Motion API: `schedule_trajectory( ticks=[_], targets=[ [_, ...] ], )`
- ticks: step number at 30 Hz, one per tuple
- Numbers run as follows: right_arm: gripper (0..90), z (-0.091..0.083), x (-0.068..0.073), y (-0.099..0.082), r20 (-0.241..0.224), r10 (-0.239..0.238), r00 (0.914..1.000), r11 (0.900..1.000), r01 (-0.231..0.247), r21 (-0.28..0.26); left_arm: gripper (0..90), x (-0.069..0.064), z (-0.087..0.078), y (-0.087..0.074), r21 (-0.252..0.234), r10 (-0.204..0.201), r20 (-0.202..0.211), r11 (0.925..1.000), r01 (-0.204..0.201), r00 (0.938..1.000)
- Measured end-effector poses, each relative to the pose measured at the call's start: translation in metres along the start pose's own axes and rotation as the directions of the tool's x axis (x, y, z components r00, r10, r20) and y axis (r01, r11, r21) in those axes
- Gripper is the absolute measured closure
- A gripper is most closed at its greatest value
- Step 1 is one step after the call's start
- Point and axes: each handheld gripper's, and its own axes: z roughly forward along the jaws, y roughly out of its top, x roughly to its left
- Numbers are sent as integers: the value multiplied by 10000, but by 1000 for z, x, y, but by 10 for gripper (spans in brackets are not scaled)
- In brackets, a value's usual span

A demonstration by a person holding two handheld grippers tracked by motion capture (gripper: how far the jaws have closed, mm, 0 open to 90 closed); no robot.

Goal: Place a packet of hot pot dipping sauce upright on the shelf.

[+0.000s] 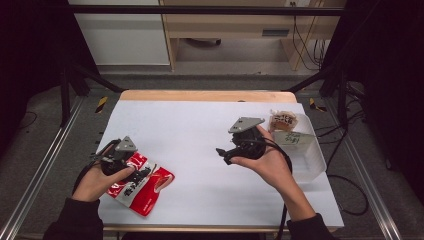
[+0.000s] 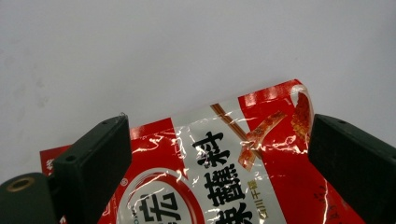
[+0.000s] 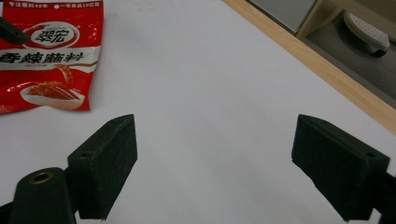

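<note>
The left gripper (image 2: 217,154) has jaws apart around the red seasoning packet (image 2: 233,177), lower middle of frame. It looks light, crinkly and slippery, so better grip the flat edge. The right gripper (image 3: 215,163) jaws are apart, holding nothing

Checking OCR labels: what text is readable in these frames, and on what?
Red pouch, right gripper view: "翠宏" in the round logo; "香辣蘸料" on the white band.
Pouch's top line and small print: too small to read.
Label on the clear bin: handwriting, blurred.
Snack pack in the bin: print unreadable.
</note>
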Motion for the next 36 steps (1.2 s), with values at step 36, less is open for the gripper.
schedule_trajectory(
  ticks=[36],
  targets=[
    [126, 59, 47, -60, -162, 783, 9968, 9958, -774, 485, 65, 11, -24, -39, -90, -1055, -801, 9944, 1052, 9912]
  ],
)
